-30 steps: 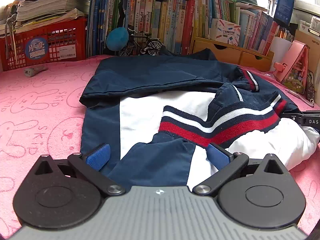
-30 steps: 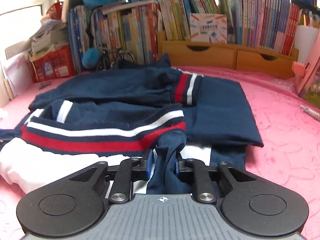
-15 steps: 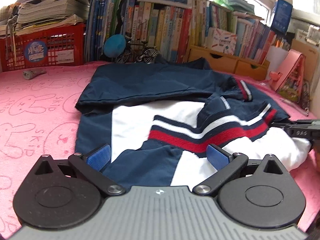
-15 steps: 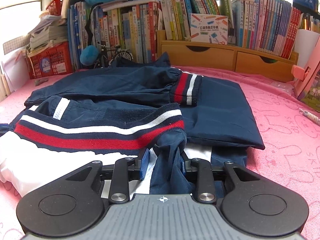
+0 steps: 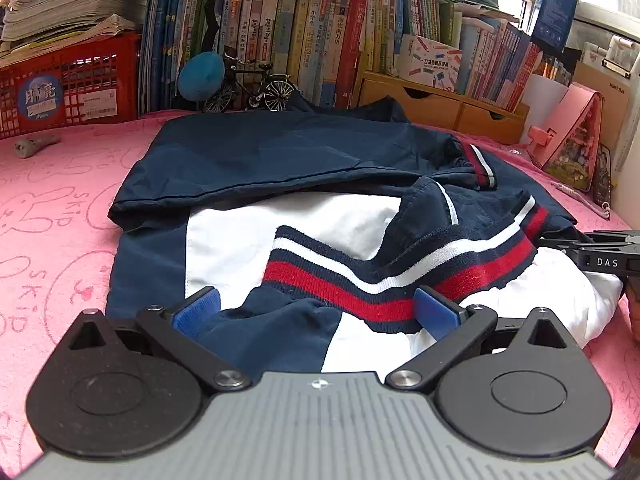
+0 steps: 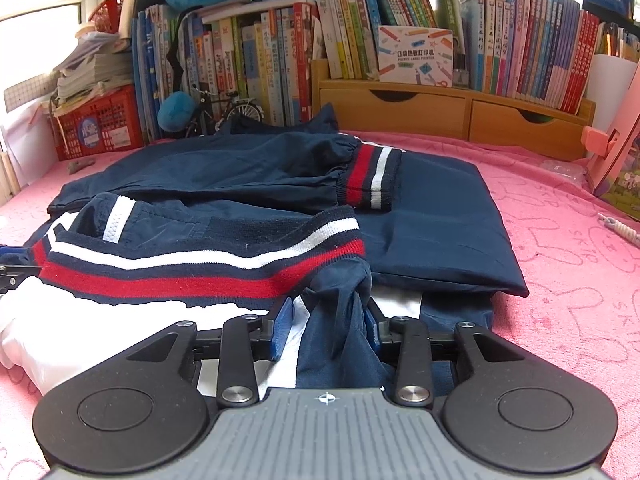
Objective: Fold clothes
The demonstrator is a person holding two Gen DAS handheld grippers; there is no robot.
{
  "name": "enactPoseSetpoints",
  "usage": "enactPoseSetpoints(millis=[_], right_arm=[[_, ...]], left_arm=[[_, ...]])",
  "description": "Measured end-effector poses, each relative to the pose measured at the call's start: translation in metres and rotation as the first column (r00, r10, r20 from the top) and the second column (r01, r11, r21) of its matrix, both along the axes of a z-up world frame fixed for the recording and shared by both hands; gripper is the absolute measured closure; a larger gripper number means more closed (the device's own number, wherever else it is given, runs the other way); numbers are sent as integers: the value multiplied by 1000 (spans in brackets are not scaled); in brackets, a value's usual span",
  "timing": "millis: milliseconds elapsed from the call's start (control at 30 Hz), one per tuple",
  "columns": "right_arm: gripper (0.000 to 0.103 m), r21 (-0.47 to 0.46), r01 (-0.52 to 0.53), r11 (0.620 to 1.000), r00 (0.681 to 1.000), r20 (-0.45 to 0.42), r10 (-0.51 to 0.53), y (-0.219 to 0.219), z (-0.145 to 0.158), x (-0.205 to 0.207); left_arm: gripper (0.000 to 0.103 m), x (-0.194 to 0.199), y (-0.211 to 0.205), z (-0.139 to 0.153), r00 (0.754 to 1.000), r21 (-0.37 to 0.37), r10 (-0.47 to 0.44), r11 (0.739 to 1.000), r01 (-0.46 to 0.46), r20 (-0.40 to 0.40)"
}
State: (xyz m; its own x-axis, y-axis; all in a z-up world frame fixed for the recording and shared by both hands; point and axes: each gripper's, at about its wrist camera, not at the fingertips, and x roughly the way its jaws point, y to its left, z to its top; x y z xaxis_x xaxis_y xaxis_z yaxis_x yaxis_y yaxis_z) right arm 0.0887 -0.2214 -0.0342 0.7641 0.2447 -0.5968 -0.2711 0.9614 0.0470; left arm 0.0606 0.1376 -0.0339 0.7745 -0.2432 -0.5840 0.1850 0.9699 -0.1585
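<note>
We see a navy, white and red jacket (image 6: 224, 264) lying part-folded, mid-frame, on the pink tabletop (image 6: 560, 272); our right hand-held gripper (image 6: 330, 326) has just been loosening around a soft navy fold, our left hand-held gripper (image 5: 316, 312) gapes empty; the light, limp, slippery cloth looks best pinched at the ribbed hem (image 5: 384, 280).

The right gripper (image 6: 326, 326) has just been opening; its blue pads now stand apart from the bunched navy, white and red-striped jacket (image 6: 340, 344) fold between them.

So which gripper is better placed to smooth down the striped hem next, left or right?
Probably left: the left gripper is open right at the striped hem, while the right gripper, jaws just opening, has navy fabric between them.
</note>
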Motion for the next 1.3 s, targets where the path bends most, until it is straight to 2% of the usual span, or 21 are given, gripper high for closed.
enactPoseSetpoints(millis=[33,67,100,200,267,300,333,367,400,467,600,700,733,833,933,1000,1067,1100,1200,1267,1300], right_arm=[[64,0,1,1000,1000,0,-1,0,0,0],[63,-1,1,1000,1000,0,-1,0,0,0],[63,-1,2,1000,1000,0,-2,0,0,0],[62,3,-2,1000,1000,-1,2,-1,0,0],[57,7,-19,1000,1000,-2,19,-2,0,1],[56,2,-33,999,999,-2,33,-2,1,3],[56,0,-39,999,999,-3,39,-4,1,4],[63,15,-35,999,999,-13,35,-6,3,5],[74,52,-35,998,999,-26,36,-9,7,4],[88,102,-41,994,999,4,41,-16,21,-5],[89,123,-69,990,983,178,46,-30,65,-40],[88,130,-57,990,965,261,21,-40,87,-56],[84,115,-50,992,964,266,18,-41,87,-56],[53,17,15,1000,982,187,-18,-42,66,-36],[51,0,14,1000,997,77,-14,-49,39,-27],[50,31,-8,999,999,53,6,-62,31,-31],[42,88,-37,995,999,34,34,-79,28,-38],[39,122,-50,991,999,22,48,-87,27,-42],[36,247,-135,960,986,-60,154,-103,18,-47],[38,295,-180,938,973,-86,214,-100,14,-51],[41,262,-178,949,973,-95,209,-94,11,-54]], left_arm=[[22,-2,2,1,1000,-12,9,1000,-9,12],[48,-3,4,2,999,-24,25,999,-24,23],[57,-2,8,2,999,-41,35,999,-34,19],[49,3,18,0,999,-111,39,993,-39,-9],[12,6,20,-1,1000,-165,-14,986,13,-7],[10,8,19,0,999,-185,-34,982,31,-12],[19,9,16,2,1000,-171,-12,985,9,-17],[59,9,13,5,1000,-154,13,988,-16,-21],[79,7,11,10,999,-122,52,991,-53,-14],[87,-3,17,27,995,-170,92,982,-84,42],[87,-37,32,79,953,-270,116,962,-38,279],[83,-49,34,103,909,-194,110,980,-33,403],[81,-45,34,101,908,-160,121,985,-60,400],[75,-24,38,82,934,-63,176,984,-165,312],[72,-8,52,48,968,-51,216,976,-211,131],[63,-17,67,35,977,-142,200,972,-187,80],[21,-34,81,26,986,-237,153,962,-133,66],[17,-42,84,22,991,-270,116,958,-96,61],[16,-52,79,13,998,-268,52,963,-39,39],[16,-54,66,7,999,-202,34,979,-27,27],[17,-53,59,4,999,-151,33,988,-30,18]])
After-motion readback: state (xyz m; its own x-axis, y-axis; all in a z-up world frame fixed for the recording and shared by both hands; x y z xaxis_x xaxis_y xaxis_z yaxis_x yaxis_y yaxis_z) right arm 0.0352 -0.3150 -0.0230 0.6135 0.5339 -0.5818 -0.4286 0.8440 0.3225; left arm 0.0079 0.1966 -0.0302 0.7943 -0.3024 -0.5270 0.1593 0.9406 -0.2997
